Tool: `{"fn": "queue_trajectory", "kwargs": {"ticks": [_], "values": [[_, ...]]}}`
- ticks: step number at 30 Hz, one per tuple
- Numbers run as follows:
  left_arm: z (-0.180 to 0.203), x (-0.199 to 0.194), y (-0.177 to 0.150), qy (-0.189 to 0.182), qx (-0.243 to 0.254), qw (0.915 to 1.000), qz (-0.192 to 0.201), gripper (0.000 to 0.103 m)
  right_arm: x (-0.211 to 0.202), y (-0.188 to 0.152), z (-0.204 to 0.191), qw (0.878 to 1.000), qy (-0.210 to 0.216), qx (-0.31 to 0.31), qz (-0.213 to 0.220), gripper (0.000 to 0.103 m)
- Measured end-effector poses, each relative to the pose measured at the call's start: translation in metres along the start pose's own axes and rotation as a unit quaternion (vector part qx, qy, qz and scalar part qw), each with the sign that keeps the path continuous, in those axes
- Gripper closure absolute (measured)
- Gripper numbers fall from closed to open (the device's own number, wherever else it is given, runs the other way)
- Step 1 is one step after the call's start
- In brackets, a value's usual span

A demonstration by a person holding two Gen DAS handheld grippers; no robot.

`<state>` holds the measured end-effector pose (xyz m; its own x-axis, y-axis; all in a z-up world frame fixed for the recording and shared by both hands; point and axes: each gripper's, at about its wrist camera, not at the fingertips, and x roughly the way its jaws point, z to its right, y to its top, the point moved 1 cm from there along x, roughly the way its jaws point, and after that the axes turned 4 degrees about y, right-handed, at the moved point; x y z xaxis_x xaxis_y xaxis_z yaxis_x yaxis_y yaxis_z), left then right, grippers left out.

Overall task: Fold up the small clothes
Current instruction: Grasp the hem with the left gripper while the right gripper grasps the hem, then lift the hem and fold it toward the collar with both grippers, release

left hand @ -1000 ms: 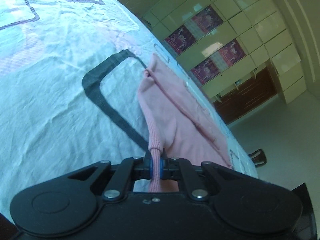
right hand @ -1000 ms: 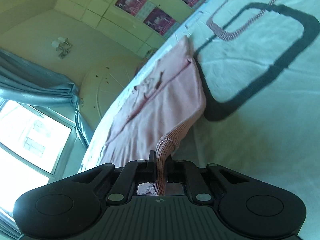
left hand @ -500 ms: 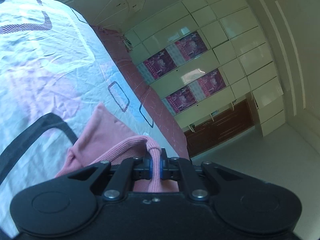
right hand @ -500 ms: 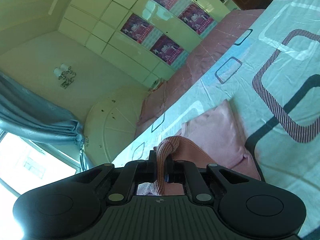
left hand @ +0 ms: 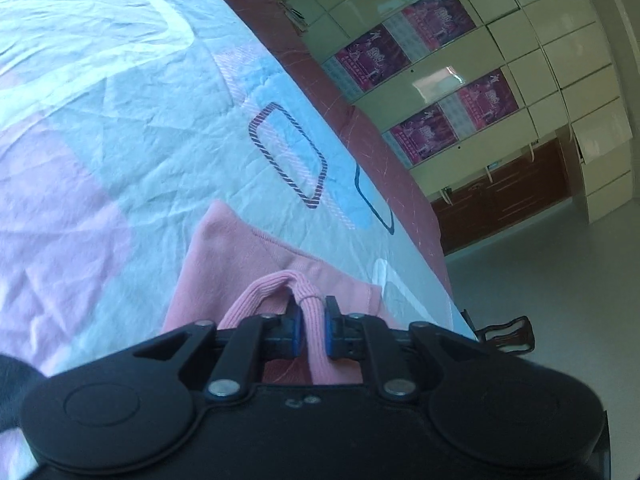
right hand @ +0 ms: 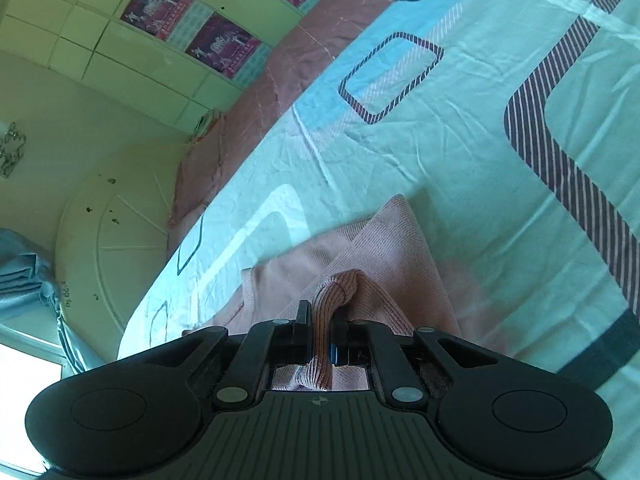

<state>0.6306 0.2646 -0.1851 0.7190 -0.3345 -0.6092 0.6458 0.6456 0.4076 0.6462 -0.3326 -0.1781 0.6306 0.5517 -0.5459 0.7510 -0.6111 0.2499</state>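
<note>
A small pink garment [left hand: 224, 256] lies folded over on the patterned bedsheet [left hand: 120, 100]. Its ribbed hem [left hand: 310, 300] stands up between the blue pads of my left gripper [left hand: 311, 326], whose jaws are opening and have parted a little from the cloth. In the right wrist view the same pink garment [right hand: 400, 248] lies doubled on the bedsheet [right hand: 460, 140]. My right gripper [right hand: 321, 332] is shut on another bunch of the ribbed hem [right hand: 340, 292].
A reddish-brown cover [left hand: 360, 120] runs along the bed's far edge. Beyond it stand cream cupboards with pink posters [left hand: 440, 80] and bare floor [left hand: 540, 260]. A round white headboard [right hand: 112, 240] and a blue curtain [right hand: 24, 272] lie to the left in the right wrist view.
Both grippers carried the pink hem across the bed, so the stretched-out garment now lies doubled over itself. The left pads have parted slightly; the right ones stay clamped.
</note>
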Motion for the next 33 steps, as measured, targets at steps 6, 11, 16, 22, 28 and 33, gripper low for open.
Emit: {"fn": "queue_trajectory", "kwargs": {"ticks": [6,11,16,22,28,33], "values": [[0.016,-0.007,0.007,0.024,0.101,0.9935,0.048,0.048,-0.004,0.007,-0.012,0.996,-0.009,-0.063,0.058,0.037],[0.037,-0.002,0.004,0.06,0.246,0.9672,0.022,0.057,-0.004,0.005,-0.029,0.981,-0.043,-0.181,0.051,0.043],[0.054,0.023,-0.011,0.11,0.36,0.9261,-0.02,0.069,0.033,-0.015,-0.043,0.942,-0.112,-0.316,-0.009,0.05],[0.058,0.014,-0.022,0.117,0.376,0.9181,0.047,0.097,0.048,-0.039,-0.051,0.905,-0.134,-0.404,-0.004,0.095],[0.046,0.015,-0.009,0.137,0.299,0.9409,0.08,0.097,0.042,-0.036,-0.044,0.91,-0.137,-0.386,0.056,0.096],[0.048,0.026,-0.014,0.164,0.311,0.934,0.063,0.097,0.057,-0.036,-0.029,0.921,-0.156,-0.354,0.048,0.096]]}}
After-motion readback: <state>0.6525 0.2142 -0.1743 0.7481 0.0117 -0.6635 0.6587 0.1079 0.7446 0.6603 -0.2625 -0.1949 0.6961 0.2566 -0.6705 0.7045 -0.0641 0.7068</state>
